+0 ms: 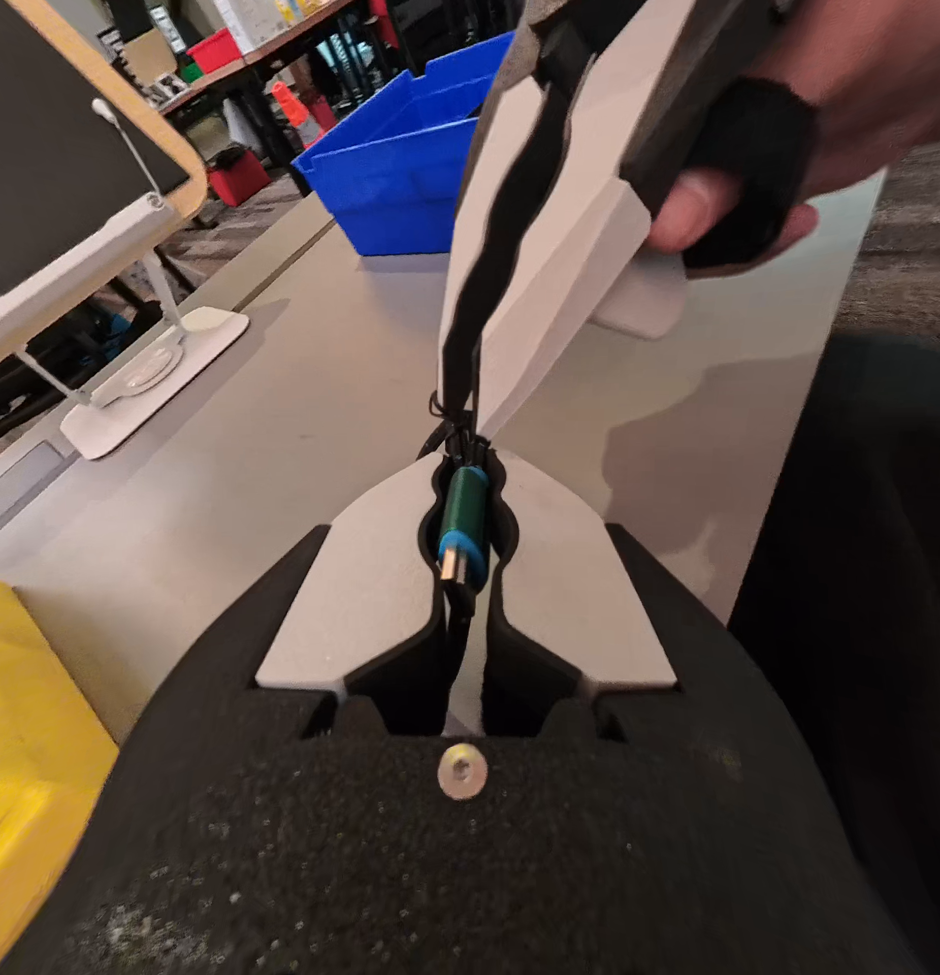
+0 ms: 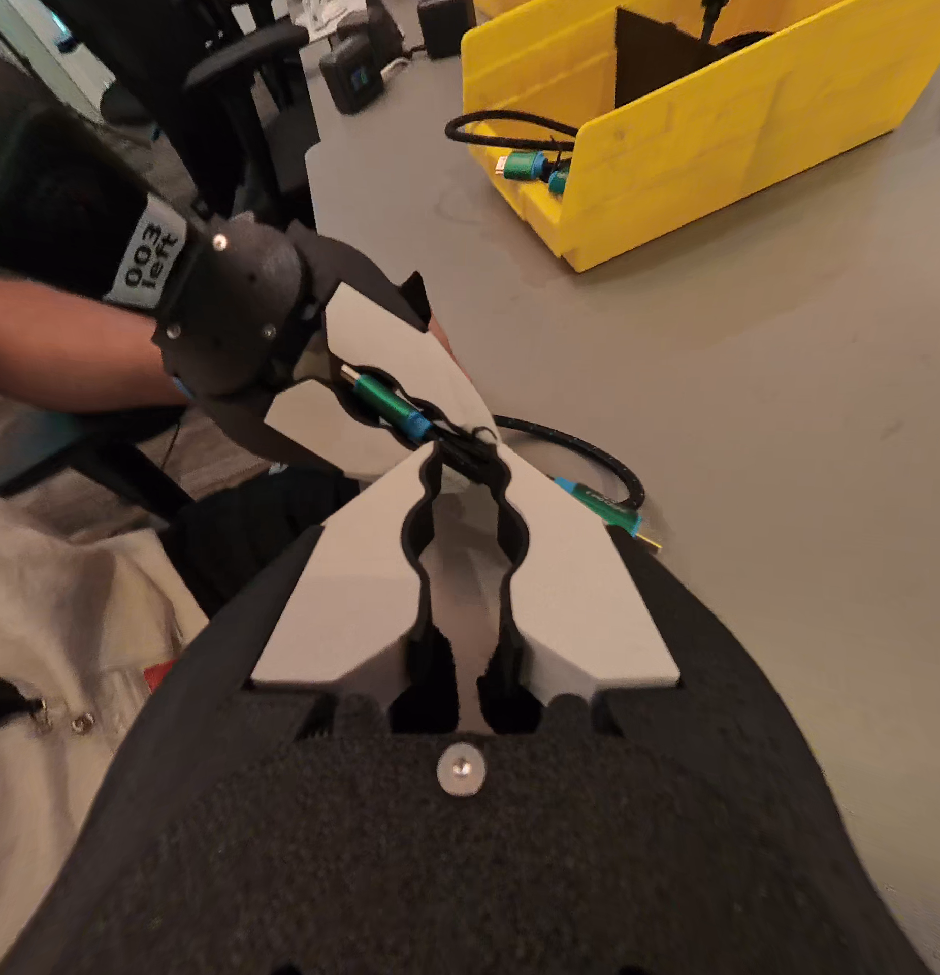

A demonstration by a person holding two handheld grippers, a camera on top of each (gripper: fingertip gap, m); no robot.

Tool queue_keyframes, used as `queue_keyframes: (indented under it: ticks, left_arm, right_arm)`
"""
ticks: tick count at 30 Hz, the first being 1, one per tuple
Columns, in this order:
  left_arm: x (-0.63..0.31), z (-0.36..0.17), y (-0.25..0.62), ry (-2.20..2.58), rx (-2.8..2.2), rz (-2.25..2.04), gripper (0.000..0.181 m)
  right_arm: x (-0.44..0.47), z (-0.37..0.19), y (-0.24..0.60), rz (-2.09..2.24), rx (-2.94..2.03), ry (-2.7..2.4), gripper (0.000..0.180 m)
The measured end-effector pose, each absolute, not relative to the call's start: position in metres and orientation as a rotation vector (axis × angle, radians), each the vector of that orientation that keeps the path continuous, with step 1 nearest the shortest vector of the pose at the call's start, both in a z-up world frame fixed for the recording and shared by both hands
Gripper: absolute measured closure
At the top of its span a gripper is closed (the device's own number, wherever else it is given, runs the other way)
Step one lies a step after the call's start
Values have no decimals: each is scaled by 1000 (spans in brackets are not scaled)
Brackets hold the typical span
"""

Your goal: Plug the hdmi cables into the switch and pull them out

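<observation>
My left gripper (image 1: 465,467) is shut on a green HDMI plug (image 1: 463,519) with blue end caps, its metal tip pointing back at the camera. The plug also shows in the right wrist view (image 2: 386,401). My right gripper (image 2: 468,456) meets the left one tip to tip and is shut on the black braided cable (image 2: 578,448) just behind that plug. In the left wrist view it (image 1: 459,414) comes down from above. The cable's other green plug (image 2: 607,504) lies on the grey table (image 2: 721,422). No switch is in view.
A yellow bin (image 2: 668,174) at the back right holds another cable with green plugs (image 2: 525,166). A blue bin (image 1: 394,174) stands at the far end of the table. A white stand base (image 1: 156,380) is to the left. The table's right edge (image 1: 805,369) is close. Only a small space, under 4 cm, lies between the two pairs of fingers.
</observation>
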State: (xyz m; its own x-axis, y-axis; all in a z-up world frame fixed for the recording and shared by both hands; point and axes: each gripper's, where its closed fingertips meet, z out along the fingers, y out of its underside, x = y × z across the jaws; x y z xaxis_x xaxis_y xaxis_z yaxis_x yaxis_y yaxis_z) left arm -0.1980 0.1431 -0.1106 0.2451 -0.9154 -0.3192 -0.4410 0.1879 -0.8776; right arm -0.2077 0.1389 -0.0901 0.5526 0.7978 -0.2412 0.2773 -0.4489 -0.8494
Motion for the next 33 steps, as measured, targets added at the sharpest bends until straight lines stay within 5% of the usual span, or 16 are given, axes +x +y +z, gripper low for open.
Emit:
queue_keyframes:
  ticks: [7,14,17,33]
  left_arm:
    - [-197,-112,151,1319,-1490,-540,169]
    - [-200,-113,156,1297,-1513,-550,169]
    - [-199,-113,154,1304,-1511,-547,168]
    - [-209,-107,169,1212,-1573,-643,168]
  right_arm:
    - [-201,-85,152,814,-1996,-699,180]
    - [-197,-83,153,817,-2002,-683,180]
    - [-204,-89,153,863,-2036,-665,160]
    - [-187,-85,159,780,-1999,-675,180]
